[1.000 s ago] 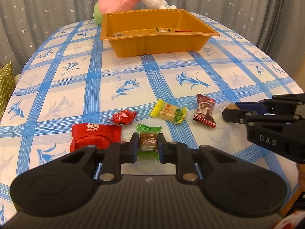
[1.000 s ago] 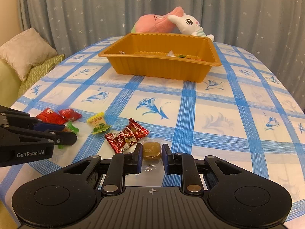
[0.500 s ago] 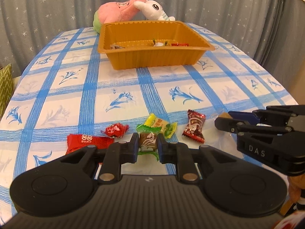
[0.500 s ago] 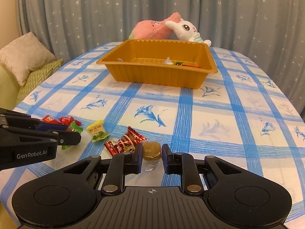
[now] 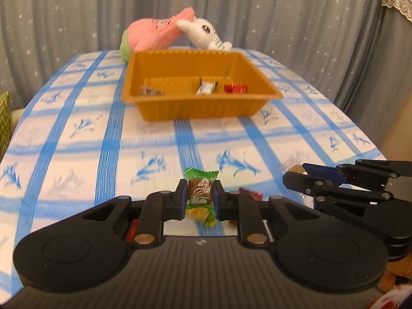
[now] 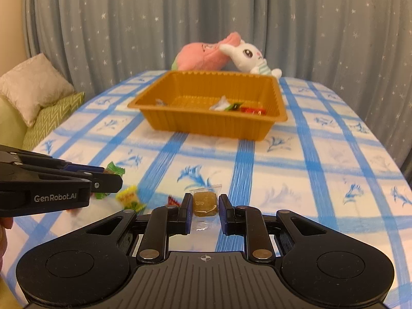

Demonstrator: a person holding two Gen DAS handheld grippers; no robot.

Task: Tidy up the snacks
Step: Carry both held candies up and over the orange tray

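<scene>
Black and narrow-set, the left gripper (image 5: pixel 199 199) pinches a green-wrapped candy (image 5: pixel 200 190) between its pads, and the right gripper (image 6: pixel 205 209) clamps a clear-wrapped amber candy (image 6: pixel 204 200), both clear of the cloth. Beneath them lies a table with a blue-checked tablecloth (image 6: pixel 296 170); a yellow-wrapped candy (image 6: pixel 130 199) rests on it. Farther off, the orange tray (image 5: pixel 200 112) contains a few wrapped sweets, with two plush toys (image 5: pixel 175 34) and a starry grey curtain (image 6: pixel 322 25) behind.

Grey-blue star-dotted curtains (image 6: pixel 128 25) fill the whole backdrop; the table (image 6: pixel 322 154) wears a blue-checked floral cloth; at left of the frame, a beige cushion (image 6: pixel 33 85) sits on a green sofa (image 6: pixel 10 126).
</scene>
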